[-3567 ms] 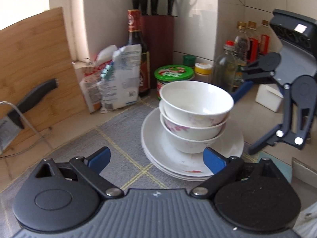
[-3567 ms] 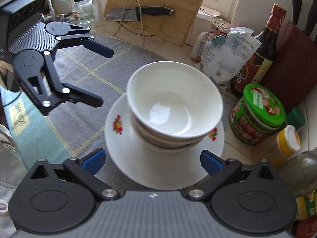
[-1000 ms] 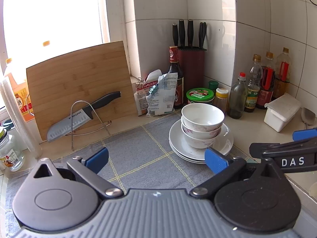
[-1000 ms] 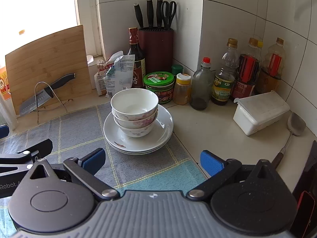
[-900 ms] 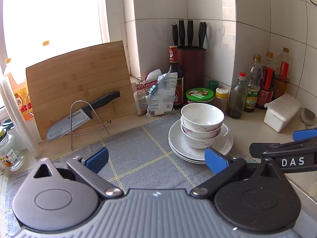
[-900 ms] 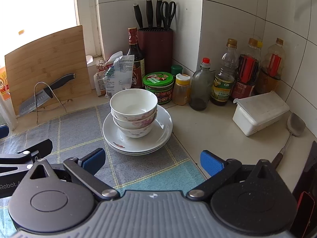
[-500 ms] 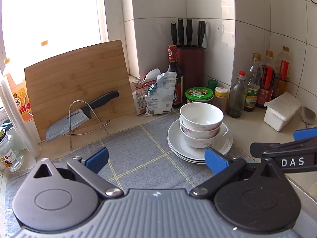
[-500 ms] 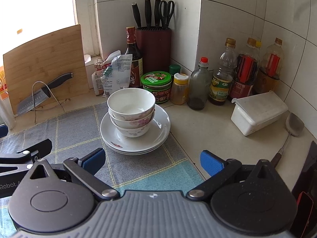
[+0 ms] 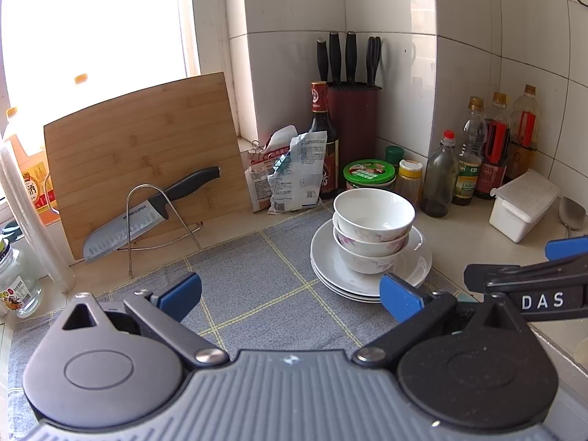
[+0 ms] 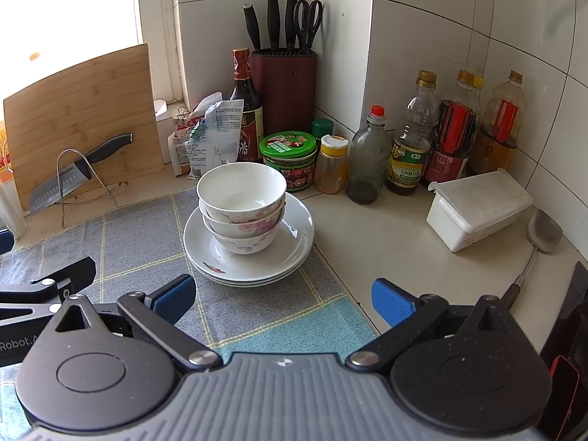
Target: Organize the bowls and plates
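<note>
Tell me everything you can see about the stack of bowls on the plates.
The bowls are three, nested upright one inside another, glossy white and ceramic-looking. The top one is plain white inside and empty; the lower two show pink floral prints on their outer walls. The stack stands a little off-centre on a pile of white plates, three by the rims, which sits on a grey checked mat by its right edge. Nothing else touches the bowls; both grippers are open and well short of them.

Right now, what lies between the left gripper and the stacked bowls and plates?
Only bare grey checked cloth separates the left gripper from the plates; shown in the left wrist view.
</note>
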Available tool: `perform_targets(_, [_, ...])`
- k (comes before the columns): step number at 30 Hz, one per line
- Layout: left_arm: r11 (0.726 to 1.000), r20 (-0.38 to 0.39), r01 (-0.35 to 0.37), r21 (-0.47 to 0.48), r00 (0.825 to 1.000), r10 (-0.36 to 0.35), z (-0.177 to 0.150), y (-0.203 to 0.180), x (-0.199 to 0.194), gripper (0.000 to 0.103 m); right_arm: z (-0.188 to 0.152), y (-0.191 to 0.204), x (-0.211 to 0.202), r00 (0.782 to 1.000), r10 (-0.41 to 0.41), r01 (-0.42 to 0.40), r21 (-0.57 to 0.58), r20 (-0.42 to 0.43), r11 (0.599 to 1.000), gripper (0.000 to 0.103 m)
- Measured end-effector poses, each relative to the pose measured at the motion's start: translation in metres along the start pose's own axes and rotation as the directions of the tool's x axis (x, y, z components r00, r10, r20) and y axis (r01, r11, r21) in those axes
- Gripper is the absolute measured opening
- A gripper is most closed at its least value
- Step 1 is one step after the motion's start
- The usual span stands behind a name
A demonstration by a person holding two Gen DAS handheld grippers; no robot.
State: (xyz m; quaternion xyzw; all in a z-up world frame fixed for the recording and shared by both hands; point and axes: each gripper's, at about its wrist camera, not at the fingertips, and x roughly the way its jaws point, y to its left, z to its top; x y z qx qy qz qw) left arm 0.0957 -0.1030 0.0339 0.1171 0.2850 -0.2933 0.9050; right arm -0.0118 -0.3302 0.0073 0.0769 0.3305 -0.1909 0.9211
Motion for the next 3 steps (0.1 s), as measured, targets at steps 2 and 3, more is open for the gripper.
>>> perform_targets(2, [1.000, 0.000, 0.003, 0.002, 1.000, -0.003, 0.0002, 0.0005, 0.0007, 0.102, -0.0001, 0.0002, 0.0008, 1.000, -0.001, 0.001, 0.000, 0.000, 1.000, 0.103])
perform_targets(3, [1.000, 0.000, 0.003, 0.002, 1.000, -0.003, 0.0003, 0.0004, 0.0009, 0.102, -0.0002, -0.0002, 0.0010, 1.000, -0.001, 0.001, 0.002, 0.000, 1.000, 0.103])
